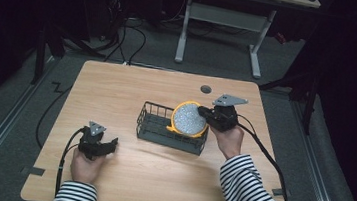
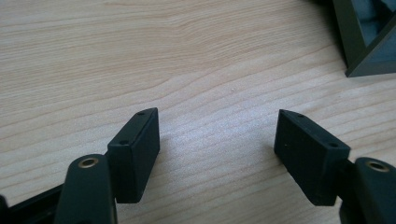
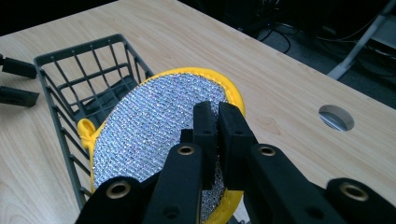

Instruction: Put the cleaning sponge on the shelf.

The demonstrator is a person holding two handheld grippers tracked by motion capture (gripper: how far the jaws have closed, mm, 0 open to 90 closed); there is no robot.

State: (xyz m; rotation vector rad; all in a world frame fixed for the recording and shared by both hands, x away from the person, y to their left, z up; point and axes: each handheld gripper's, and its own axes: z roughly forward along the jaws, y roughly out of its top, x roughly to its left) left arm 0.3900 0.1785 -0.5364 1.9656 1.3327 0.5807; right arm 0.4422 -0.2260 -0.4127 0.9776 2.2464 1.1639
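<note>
Over the right end of a dark wire basket point(image 1: 171, 128), a round silver scouring pad with a yellow rim point(image 1: 189, 118) was held tilted, pinched at its edge between the pressed-together jaws of the right gripper point(image 3: 217, 122). Part of the pad was seen above the basket's rim, not yet lowered inside. Near the table's point(image 1: 133, 80) front left, the left gripper point(image 2: 217, 144) was kept low, its jaws spread over bare wood. A clean drop, it was judged, would be served by centring the pad over the basket before the pinch was eased.
</note>
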